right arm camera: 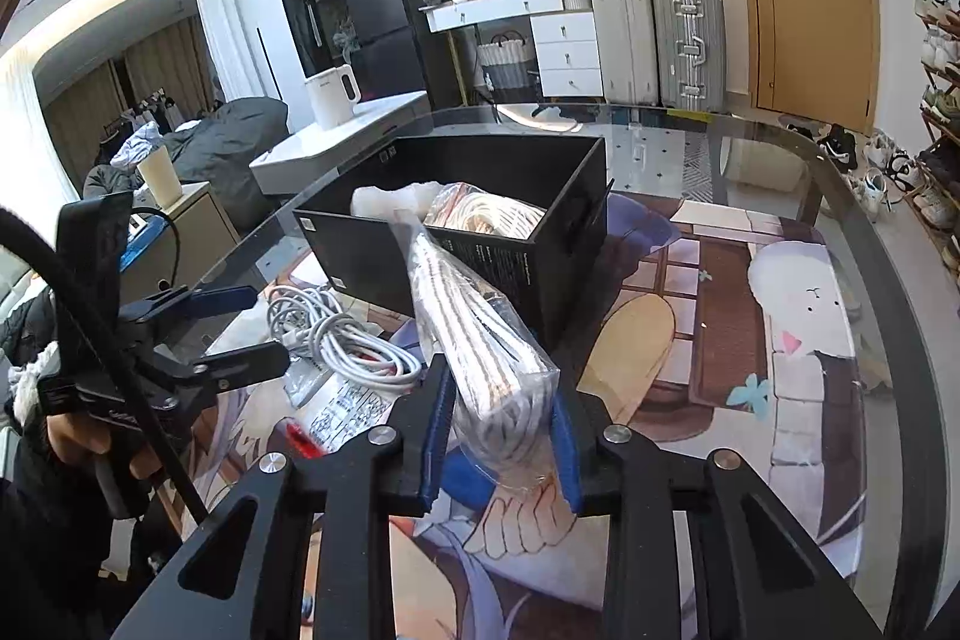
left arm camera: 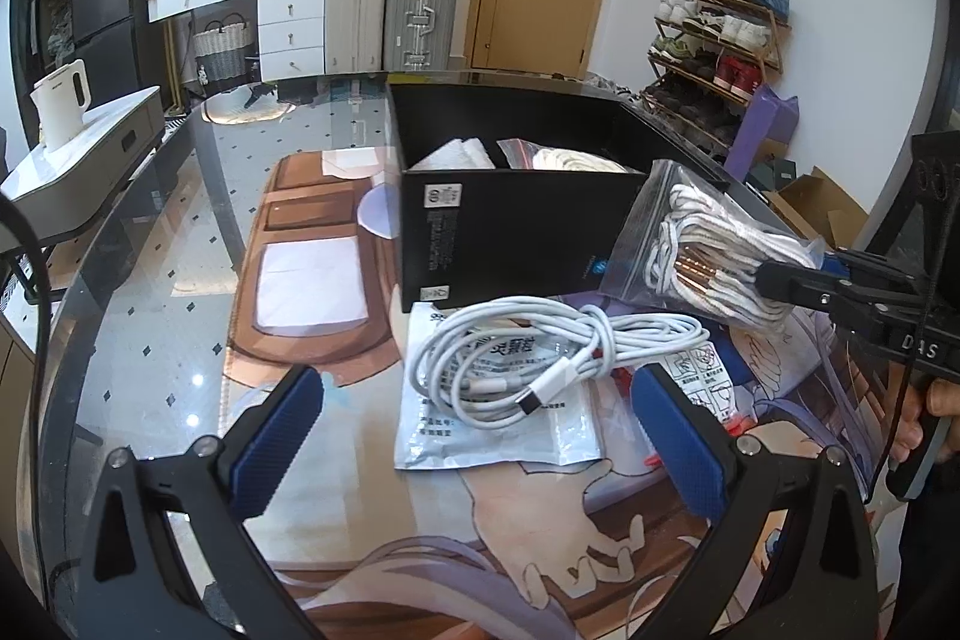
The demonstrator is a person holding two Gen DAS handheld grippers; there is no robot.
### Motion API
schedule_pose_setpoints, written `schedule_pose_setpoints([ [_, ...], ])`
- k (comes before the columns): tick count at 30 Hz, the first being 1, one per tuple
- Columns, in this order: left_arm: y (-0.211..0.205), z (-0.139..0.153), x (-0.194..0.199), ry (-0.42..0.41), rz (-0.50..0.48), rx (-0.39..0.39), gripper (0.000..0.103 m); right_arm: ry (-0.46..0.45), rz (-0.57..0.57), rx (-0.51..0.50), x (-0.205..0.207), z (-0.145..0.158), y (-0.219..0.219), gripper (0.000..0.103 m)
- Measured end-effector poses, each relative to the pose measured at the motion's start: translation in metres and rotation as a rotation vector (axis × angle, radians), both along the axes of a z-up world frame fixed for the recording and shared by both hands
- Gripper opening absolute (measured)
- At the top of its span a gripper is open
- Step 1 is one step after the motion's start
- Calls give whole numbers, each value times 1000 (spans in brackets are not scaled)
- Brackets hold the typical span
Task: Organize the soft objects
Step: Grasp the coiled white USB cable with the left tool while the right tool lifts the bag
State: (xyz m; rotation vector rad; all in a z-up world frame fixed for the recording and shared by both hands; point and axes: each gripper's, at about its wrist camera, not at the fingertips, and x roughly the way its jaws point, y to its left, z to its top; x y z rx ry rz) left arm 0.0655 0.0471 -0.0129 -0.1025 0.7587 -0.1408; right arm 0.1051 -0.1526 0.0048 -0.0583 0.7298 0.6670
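The bag of cord (right arm camera: pixel 480 340) is clamped at its bottom end in the right gripper (right arm camera: pixel 501 436), leaving it free above the bench (right arm camera: pixel 780 148) beside the box (right arm camera: pixel 510 274). The left gripper (left arm camera: pixel 474 436) is held open over the white cable (left arm camera: pixel 540 358).

A glass table (left arm camera: pixel 150 340) carries a printed mat (left arm camera: pixel 288 280). On the mat stand a black box (left arm camera: pixel 510 244) and a flat pouch (left arm camera: pixel 540 442); a white cable (left arm camera: pixel 540 358) lies on the pouch.
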Motion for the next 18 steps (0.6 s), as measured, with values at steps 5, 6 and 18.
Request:
schedule_pose_setpoints([
  [5, -7, 1, 8, 38, -15, 32, 103, -29, 3, 5, -10, 5, -2, 27],
  [6, -9, 2, 10, 42, -19, 37, 103, -30, 2, 8, -10, 6, -1, 27],
  [18, -22, 1, 27, 81, -45, 128, 103, -30, -10, 21, -12, 7, -7, 27],
])
